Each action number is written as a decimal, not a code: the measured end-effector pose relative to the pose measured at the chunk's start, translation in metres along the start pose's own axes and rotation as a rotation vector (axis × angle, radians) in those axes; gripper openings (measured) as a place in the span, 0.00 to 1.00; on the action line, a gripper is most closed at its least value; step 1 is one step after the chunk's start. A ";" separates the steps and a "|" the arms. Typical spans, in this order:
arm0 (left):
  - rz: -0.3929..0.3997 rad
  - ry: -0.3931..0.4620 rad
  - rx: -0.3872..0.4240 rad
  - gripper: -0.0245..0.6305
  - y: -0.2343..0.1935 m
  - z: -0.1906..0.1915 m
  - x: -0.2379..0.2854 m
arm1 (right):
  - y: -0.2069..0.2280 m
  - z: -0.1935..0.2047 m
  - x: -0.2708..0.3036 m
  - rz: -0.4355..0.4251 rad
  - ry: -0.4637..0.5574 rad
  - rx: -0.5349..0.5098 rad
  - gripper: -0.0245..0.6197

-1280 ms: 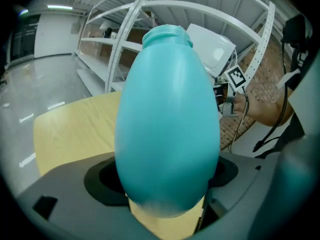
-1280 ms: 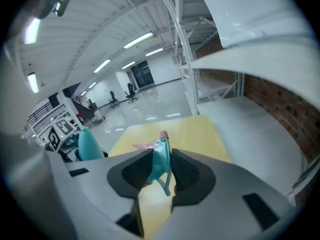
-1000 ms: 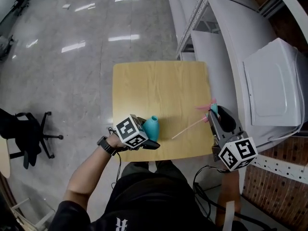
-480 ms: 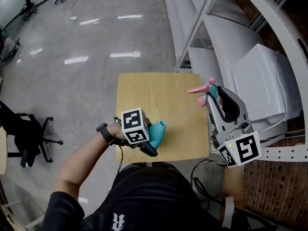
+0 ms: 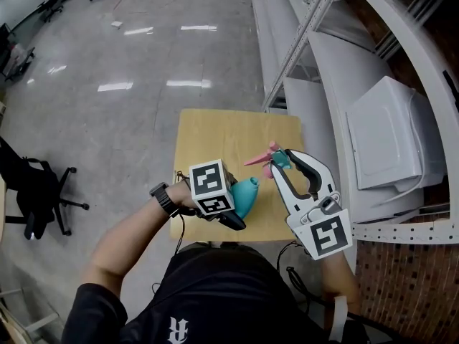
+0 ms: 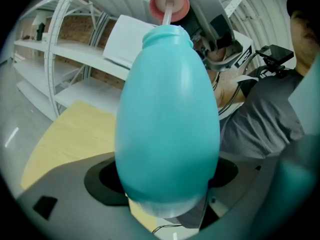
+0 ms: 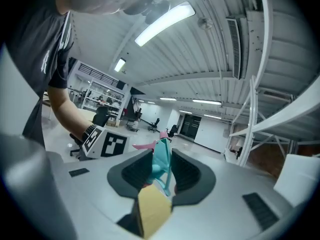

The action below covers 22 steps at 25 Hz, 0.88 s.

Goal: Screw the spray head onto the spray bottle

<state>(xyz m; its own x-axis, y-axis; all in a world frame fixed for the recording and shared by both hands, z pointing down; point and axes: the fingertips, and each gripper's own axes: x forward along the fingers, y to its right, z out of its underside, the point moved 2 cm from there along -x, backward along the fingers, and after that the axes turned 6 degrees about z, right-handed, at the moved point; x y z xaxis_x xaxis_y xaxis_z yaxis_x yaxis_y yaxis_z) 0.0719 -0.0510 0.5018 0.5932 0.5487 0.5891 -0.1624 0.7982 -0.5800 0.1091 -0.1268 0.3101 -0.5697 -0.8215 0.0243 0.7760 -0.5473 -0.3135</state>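
My left gripper (image 5: 231,206) is shut on the teal spray bottle (image 5: 245,194), held tilted above the small wooden table (image 5: 215,131) with its neck toward the right. In the left gripper view the bottle (image 6: 167,124) fills the frame, and the pink collar of the spray head (image 6: 169,4) sits just above its open neck, with the dip tube running into it. My right gripper (image 5: 281,166) is shut on the spray head (image 5: 269,156), whose pink nozzle points left. In the right gripper view the teal trigger (image 7: 161,164) is pinched between the pads.
White metal shelving (image 5: 315,20) and a white box (image 5: 387,135) stand at the right of the table. A black office chair (image 5: 32,192) is on the grey floor at the left. The person's torso is close behind the table's near edge.
The left gripper has lifted the bottle off the table and tilted it. The right gripper has carried the spray head leftward and up from the table's right edge to the bottle's neck.
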 end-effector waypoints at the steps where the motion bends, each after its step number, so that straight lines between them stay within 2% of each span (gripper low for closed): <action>1: -0.007 0.003 0.008 0.69 0.001 -0.004 -0.001 | -0.006 0.004 0.001 -0.013 -0.006 -0.001 0.22; 8: -0.070 0.014 0.036 0.69 0.001 -0.017 -0.010 | -0.021 0.003 0.001 -0.039 -0.022 -0.030 0.22; 12: -0.131 0.040 0.034 0.69 -0.003 -0.022 -0.015 | -0.024 0.002 0.003 -0.006 -0.043 -0.064 0.22; 17: -0.194 0.059 0.033 0.69 -0.008 -0.026 -0.018 | -0.024 0.003 0.007 0.038 -0.075 -0.057 0.22; 20: -0.299 0.066 0.074 0.69 -0.018 -0.031 -0.024 | -0.025 0.006 0.010 0.039 -0.119 -0.074 0.22; 22: -0.379 0.040 0.068 0.69 -0.027 -0.029 -0.026 | -0.025 0.008 0.012 0.053 -0.160 -0.106 0.22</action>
<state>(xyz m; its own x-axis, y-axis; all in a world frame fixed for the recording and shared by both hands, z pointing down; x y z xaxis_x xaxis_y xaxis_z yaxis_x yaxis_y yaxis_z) 0.0835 -0.0939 0.4860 0.6512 0.2025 0.7314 0.0232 0.9580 -0.2858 0.0857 -0.1243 0.3260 -0.4718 -0.8683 0.1532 0.7660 -0.4898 -0.4164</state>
